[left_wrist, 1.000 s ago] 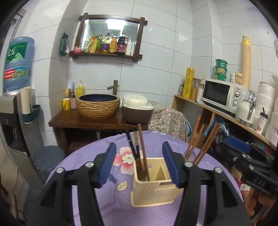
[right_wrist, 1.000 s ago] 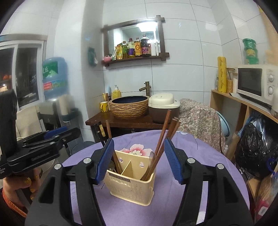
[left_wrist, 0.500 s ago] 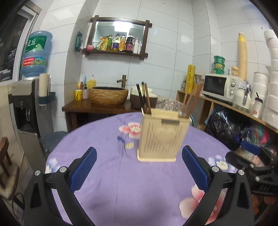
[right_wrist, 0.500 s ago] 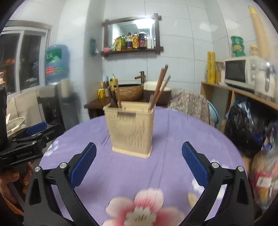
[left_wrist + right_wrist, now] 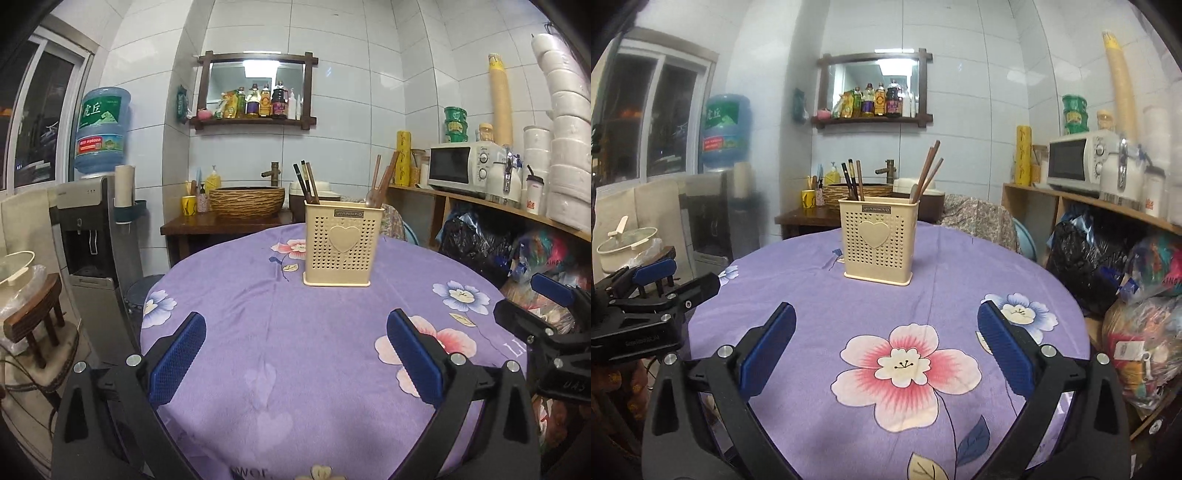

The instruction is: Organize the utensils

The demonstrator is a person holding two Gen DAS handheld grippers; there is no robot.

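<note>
A cream perforated utensil holder (image 5: 342, 243) with a heart on its front stands upright on the purple flowered tablecloth (image 5: 295, 350); it also shows in the right wrist view (image 5: 878, 245). Dark chopsticks (image 5: 306, 182) stand in its left compartment and brown chopsticks with a spoon (image 5: 380, 182) in its right. My left gripper (image 5: 295, 354) is open and empty, well back from the holder. My right gripper (image 5: 886, 347) is open and empty, also well back. Each gripper shows at the other view's edge.
A round table with cloth (image 5: 923, 295) fills the foreground. Behind it are a wooden stand with a woven basin (image 5: 246, 201) and a rice cooker. A shelf with a microwave (image 5: 461, 164) and bags is to the right, a water dispenser (image 5: 92, 221) to the left.
Both grippers have pulled back and down from around the holder and opened wide. The holder with its chopsticks now stands alone on the table.
</note>
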